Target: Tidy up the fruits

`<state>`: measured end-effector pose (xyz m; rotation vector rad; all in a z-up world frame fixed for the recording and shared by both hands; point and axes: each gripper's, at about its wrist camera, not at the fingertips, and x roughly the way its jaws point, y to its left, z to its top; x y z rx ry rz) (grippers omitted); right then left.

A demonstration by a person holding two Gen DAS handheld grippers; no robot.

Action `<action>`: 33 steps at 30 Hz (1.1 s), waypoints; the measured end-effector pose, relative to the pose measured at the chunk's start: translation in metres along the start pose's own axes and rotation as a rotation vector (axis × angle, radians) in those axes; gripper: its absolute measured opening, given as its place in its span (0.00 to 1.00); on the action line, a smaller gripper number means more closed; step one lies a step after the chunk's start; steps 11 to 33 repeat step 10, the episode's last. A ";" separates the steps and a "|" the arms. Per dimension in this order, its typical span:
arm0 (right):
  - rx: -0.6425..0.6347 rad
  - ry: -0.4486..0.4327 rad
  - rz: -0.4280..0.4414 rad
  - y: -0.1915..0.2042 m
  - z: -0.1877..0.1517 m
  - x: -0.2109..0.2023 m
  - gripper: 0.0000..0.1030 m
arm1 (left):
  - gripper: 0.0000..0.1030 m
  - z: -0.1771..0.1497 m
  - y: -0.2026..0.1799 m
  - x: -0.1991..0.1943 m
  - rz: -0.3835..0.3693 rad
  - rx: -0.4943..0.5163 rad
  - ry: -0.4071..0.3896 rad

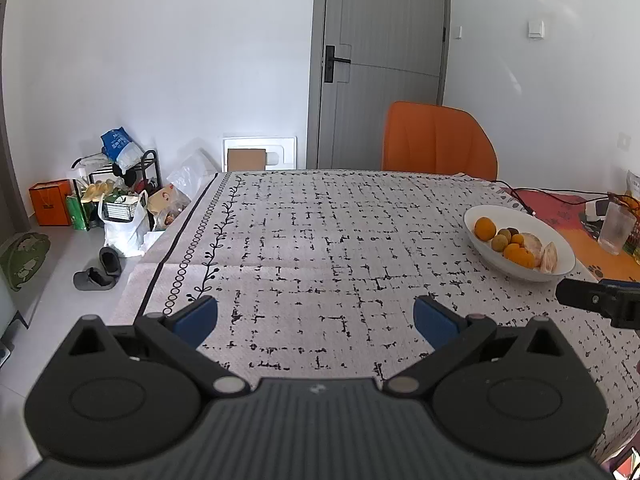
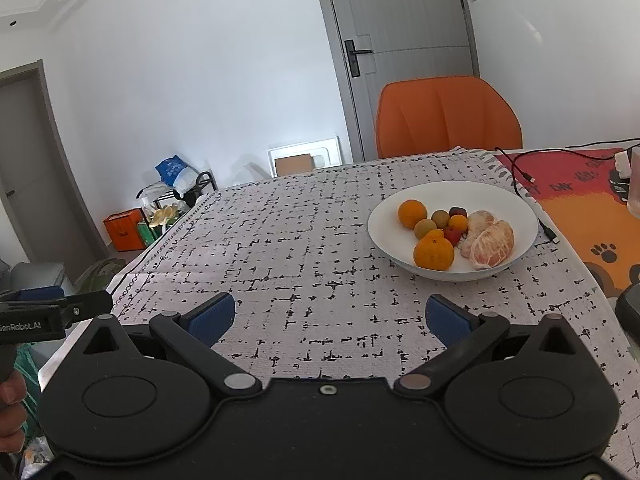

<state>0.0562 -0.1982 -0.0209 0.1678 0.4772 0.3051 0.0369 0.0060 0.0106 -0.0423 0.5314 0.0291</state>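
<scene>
I hold both grippers low over the patterned tablecloth (image 2: 304, 256), and nothing is between their fingers. The right gripper (image 2: 330, 316) has its blue pads spread wide and empty; the left gripper (image 1: 316, 318) is spread the same way, also empty.

All the fruits lie together in the white bowl (image 2: 520, 212): two oranges, one at the back (image 2: 412, 213) and one at the front (image 2: 434, 254), some small greenish and red pieces between them, and peeled citrus segments (image 2: 489, 243) on the right side.

From the right gripper the bowl lies ahead and a little to the right, quite near. From the left gripper the same bowl (image 1: 484, 212) is far to the right, well apart. So I judge the right hand is the nearer one. The front orange is the closest fruit to its fingers, and being round it asks for no special turning of the wrist.
</scene>
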 end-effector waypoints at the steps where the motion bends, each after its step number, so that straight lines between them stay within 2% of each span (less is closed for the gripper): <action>1: 0.002 0.001 -0.001 -0.001 0.000 0.000 1.00 | 1.00 0.000 0.000 0.001 0.000 0.000 0.001; 33: -0.002 0.005 -0.001 0.002 -0.002 0.003 1.00 | 1.00 -0.002 0.000 0.003 -0.009 0.003 0.001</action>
